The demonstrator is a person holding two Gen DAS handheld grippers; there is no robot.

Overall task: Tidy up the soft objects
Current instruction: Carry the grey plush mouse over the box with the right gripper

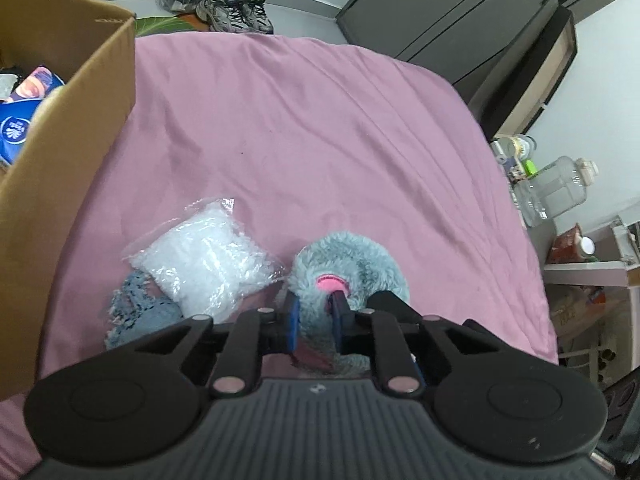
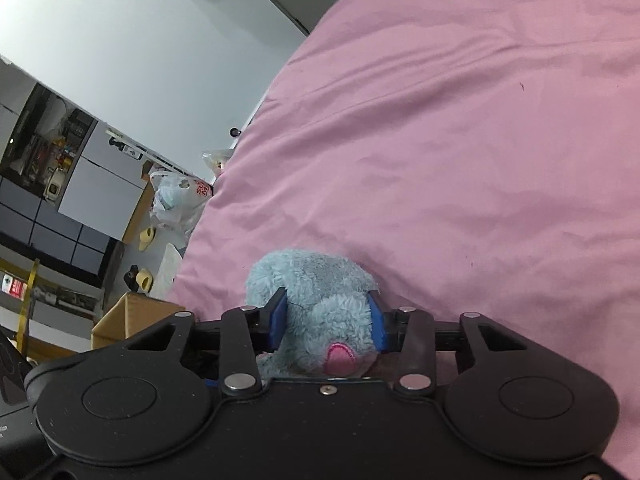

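Note:
In the left wrist view a fluffy blue-grey plush [image 1: 352, 256] with a pink patch lies on the pink bedsheet [image 1: 320, 128]. My left gripper [image 1: 314, 318] is shut on its near side, with fur squeezed between the blue pads. Just left of it lie a clear bag of white filling [image 1: 200, 256] and a blue-grey knitted cloth [image 1: 136, 308]. In the right wrist view my right gripper [image 2: 328, 324] is shut on a light blue plush [image 2: 316, 280] with a pink mouth, both pads pressing its sides. I cannot tell whether it is the same toy.
An open cardboard box [image 1: 68, 140] with packets inside stands at the left on the bed. Shoes [image 1: 236, 12] and bags lie on the floor beyond the bed. A dark cabinet [image 1: 460, 20] stands far right. In the right wrist view a box [image 2: 136, 320] sits past the bed's edge.

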